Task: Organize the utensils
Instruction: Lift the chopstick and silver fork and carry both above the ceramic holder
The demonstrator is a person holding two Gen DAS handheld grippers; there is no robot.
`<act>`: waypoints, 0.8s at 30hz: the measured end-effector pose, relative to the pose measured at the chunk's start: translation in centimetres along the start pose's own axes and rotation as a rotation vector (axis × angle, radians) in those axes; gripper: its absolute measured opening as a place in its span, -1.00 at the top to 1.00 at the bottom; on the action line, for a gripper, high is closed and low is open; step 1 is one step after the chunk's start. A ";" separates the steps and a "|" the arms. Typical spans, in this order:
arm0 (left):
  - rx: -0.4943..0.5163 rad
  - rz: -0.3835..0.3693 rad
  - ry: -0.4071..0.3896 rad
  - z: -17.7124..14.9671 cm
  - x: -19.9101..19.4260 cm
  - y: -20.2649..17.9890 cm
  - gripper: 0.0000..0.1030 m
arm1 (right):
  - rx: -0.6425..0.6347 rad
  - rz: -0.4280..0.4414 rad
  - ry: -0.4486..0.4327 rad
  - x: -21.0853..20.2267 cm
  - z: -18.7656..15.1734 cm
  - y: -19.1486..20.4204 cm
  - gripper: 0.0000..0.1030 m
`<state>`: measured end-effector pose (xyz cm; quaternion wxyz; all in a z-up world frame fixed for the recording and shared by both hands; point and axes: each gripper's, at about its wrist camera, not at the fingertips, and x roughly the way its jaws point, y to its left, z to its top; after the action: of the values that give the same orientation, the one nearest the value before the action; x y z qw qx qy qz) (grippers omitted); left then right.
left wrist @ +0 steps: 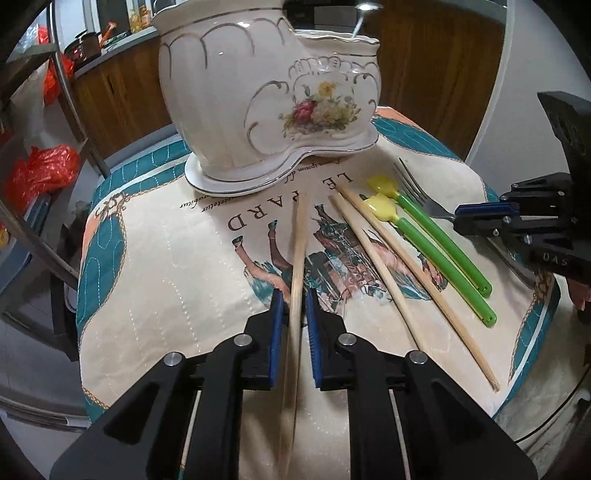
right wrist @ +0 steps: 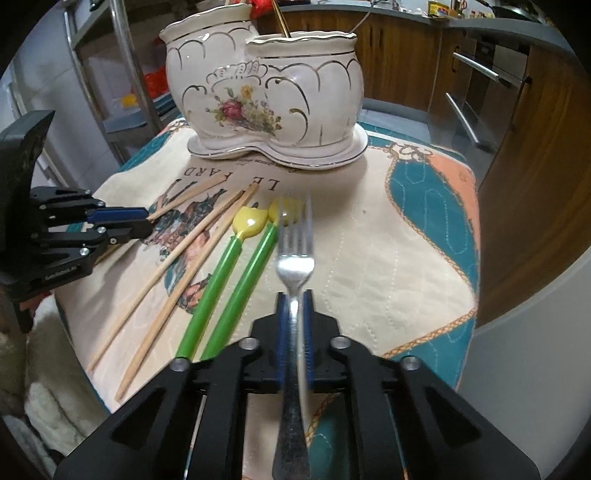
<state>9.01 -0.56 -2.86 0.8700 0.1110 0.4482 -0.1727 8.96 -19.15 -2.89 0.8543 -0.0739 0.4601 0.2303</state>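
A white floral ceramic utensil holder (left wrist: 269, 96) with two compartments stands at the far side of the printed cloth; it also shows in the right wrist view (right wrist: 266, 99). My left gripper (left wrist: 294, 306) has its blue pads on either side of a wooden chopstick (left wrist: 297, 251), nearly closed on it. Two more chopsticks (left wrist: 384, 266) and two green-handled yellow spoons (left wrist: 432, 243) lie to the right. My right gripper (right wrist: 295, 314) is shut on a metal fork (right wrist: 295, 258), tines toward the holder. The left gripper also shows in the right wrist view (right wrist: 144, 221).
The quilted cloth (right wrist: 406, 236) covers a small table with edges close on all sides. A metal rack with red bags (left wrist: 40, 173) stands to the left. Wooden cabinets (right wrist: 517, 129) are behind and right. Utensils stand in the holder's rear compartment (right wrist: 280, 18).
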 end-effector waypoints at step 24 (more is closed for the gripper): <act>-0.034 0.007 -0.375 -0.5 -8.1 0.5 0.88 | -0.077 -0.109 -0.455 -8.1 0.0 2.1 0.88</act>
<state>4.51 1.70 3.53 0.9406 0.0636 0.2809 -0.1798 4.14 -19.90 3.96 0.9437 -0.0773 0.2418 0.2120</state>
